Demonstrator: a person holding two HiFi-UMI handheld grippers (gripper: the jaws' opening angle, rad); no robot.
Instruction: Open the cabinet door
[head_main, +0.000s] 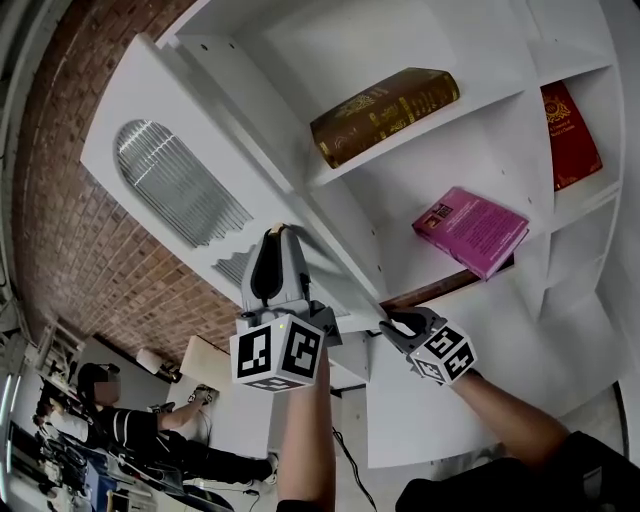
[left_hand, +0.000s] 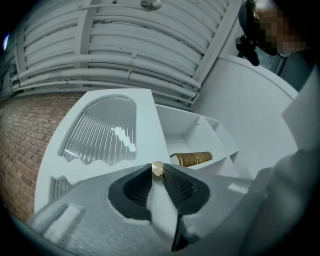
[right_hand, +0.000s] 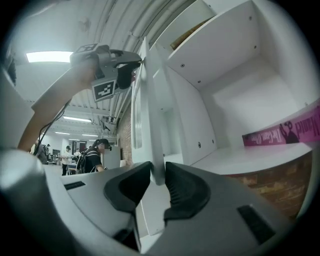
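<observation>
Cabinet door (head_main: 170, 150) swung well out from the shelves (head_main: 420, 60). Upright, long axis vertical in the right gripper view. Thin free edge turned toward the person, face with the ribbed glass pane (head_main: 175, 185) turned toward the brick wall (head_main: 70, 220).

Clamped on that edge with the left gripper (head_main: 280, 235), pads on either side, tips right at the brass knob (left_hand: 157, 169). Bare forearm straight up from below, gripper tilted upward.

Clamped lower on the same edge with the right gripper (head_main: 395, 322), pads pressing both faces of the panel. Forearm in from lower right, dark sleeve near the elbow, gripper roughly level.

On the shelves: brown book (head_main: 385, 112) lying flat up top, pink book (head_main: 470, 230) one shelf below, red book (head_main: 570, 135) in the side compartment.
</observation>
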